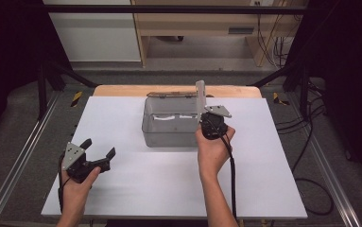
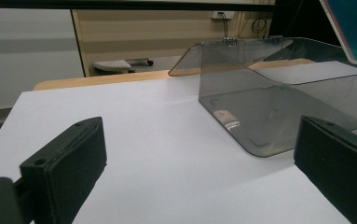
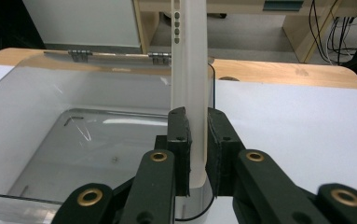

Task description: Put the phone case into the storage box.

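Observation:
A clear grey plastic box [image 1: 169,133] stands open at mid-table, its hinged lid [image 1: 169,94] laid back behind it. My right gripper [image 1: 202,118] is shut on a thin white slab-like device [image 1: 200,94], held upright on edge at the box's right end. In the right gripper view the pads [image 3: 180,140] press both faces of the device [image 3: 189,70], whose side buttons face the camera above the box [image 3: 8,116]. My left gripper [image 1: 98,147] rests open on the table's front left, apart from the box [image 2: 241,107]. Its jaws [image 2: 199,163] hold nothing. The device's teal screen [image 2: 353,28] shows at the top right.
The white tabletop [image 1: 136,184] spreads wide in front of the box and on both sides. A wooden strip [image 1: 235,91] runs along the far edge. Cables [image 1: 311,142] lie on the floor to the right. A cabinet [image 1: 98,38] stands behind the table.

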### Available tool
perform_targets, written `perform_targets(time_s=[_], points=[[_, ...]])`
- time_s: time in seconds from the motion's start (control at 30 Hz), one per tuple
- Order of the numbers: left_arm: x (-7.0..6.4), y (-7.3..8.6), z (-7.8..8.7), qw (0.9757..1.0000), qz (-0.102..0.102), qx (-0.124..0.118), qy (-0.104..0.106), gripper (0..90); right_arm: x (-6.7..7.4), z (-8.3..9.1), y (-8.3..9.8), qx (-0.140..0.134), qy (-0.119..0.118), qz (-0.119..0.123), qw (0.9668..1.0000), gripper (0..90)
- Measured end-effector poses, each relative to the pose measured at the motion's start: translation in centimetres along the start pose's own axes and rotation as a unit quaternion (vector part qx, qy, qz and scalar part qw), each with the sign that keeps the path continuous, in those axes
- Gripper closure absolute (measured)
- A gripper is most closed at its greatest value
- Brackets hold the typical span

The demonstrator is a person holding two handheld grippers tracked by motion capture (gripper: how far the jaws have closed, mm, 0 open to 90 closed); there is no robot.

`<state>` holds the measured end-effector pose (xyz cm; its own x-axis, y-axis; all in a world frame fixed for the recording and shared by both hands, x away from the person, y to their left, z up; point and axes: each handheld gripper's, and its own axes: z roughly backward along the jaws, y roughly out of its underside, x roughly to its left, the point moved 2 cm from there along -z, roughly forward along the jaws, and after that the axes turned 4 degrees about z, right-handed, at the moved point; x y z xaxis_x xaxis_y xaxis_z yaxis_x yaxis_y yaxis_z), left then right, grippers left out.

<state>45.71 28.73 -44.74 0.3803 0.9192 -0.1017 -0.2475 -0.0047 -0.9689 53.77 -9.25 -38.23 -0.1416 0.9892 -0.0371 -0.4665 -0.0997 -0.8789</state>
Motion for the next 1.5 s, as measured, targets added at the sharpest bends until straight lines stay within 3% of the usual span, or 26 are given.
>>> perform_targets(time_s=[0.33, 0.67, 1.5], points=[[-0.1, 0.1, -0.1, 1.0, -0.001, 0.004, 0.006, 2.5, -0.6, -0.7, 0.7, 0.031, 0.005, 0.001, 0.9995, 81.2], [-0.2, 0.1, -0.1, 1.0, -0.001, 0.004, 0.008, 2.6, -0.7, -1.1, 1.1, 0.044, 0.001, 0.002, 0.999, 81.2], [-0.3, 0.1, -0.2, 0.9999, -0.003, 0.005, 0.011, 2.6, -0.3, -2.3, 1.8, 0.06, -0.008, -0.001, 0.9981, 81.2]])
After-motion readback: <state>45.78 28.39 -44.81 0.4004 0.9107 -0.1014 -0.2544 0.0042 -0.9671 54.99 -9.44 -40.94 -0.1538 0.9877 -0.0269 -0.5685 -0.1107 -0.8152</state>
